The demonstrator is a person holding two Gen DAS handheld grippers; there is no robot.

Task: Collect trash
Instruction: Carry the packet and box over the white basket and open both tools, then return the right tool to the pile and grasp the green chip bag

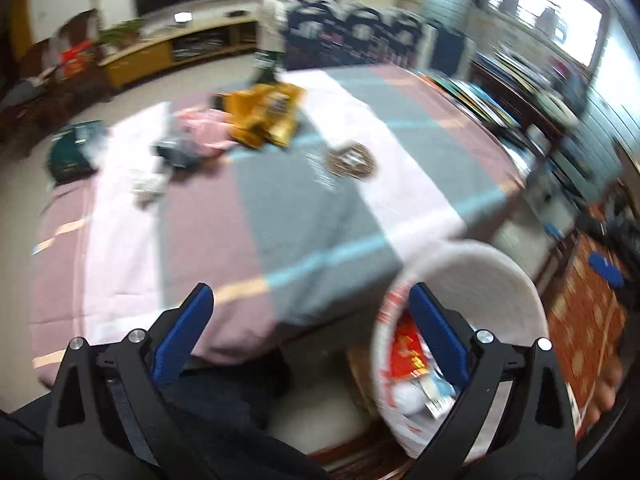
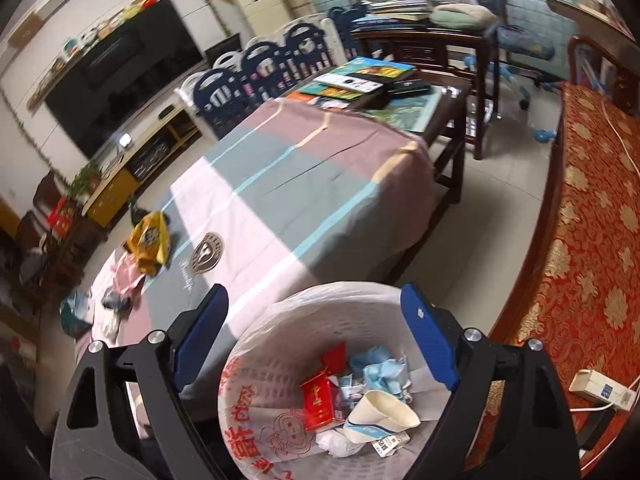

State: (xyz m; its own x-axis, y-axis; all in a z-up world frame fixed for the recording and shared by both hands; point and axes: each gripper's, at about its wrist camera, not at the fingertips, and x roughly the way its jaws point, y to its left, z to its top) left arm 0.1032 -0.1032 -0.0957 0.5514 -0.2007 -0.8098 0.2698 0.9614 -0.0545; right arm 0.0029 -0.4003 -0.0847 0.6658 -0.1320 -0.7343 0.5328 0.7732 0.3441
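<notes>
The right gripper (image 2: 312, 316) hangs directly above the trash bin (image 2: 256, 344), its blue fingers spread wide and holding nothing, with the bin's lined mouth opening just below and between them; inside lie a red carton (image 2: 318, 400), a crushed paper cup (image 2: 380, 410), blue crumpled wrappers (image 2: 380, 362) and a white tissue (image 2: 338, 442), so this part of the job looks already served. The left gripper (image 1: 310, 300) is likewise parted and empty; from it the bin sits low and to the right, close against its right finger, while the covered table (image 1: 280, 220) stretches ahead. What is left to collect appears to lie on the far end of that table, ahead and to the left of the left gripper: a yellow bag (image 1: 264, 116), a pink crumpled item (image 1: 204, 132), a dark scrap (image 1: 178, 152) and pale bits (image 1: 146, 186) nearest along the left edge; the blur makes it hard to tell what each one is. From the right gripper the same cluster lies far forward and well to the left, past the bin; so the left gripper looks the nearer and better placed for the next reach. The yellow bag's long axis seems to run roughly across the left gripper's line of approach, though the blur leaves that uncertain; the carry back would then run rearward and rightward to the bin.
</notes>
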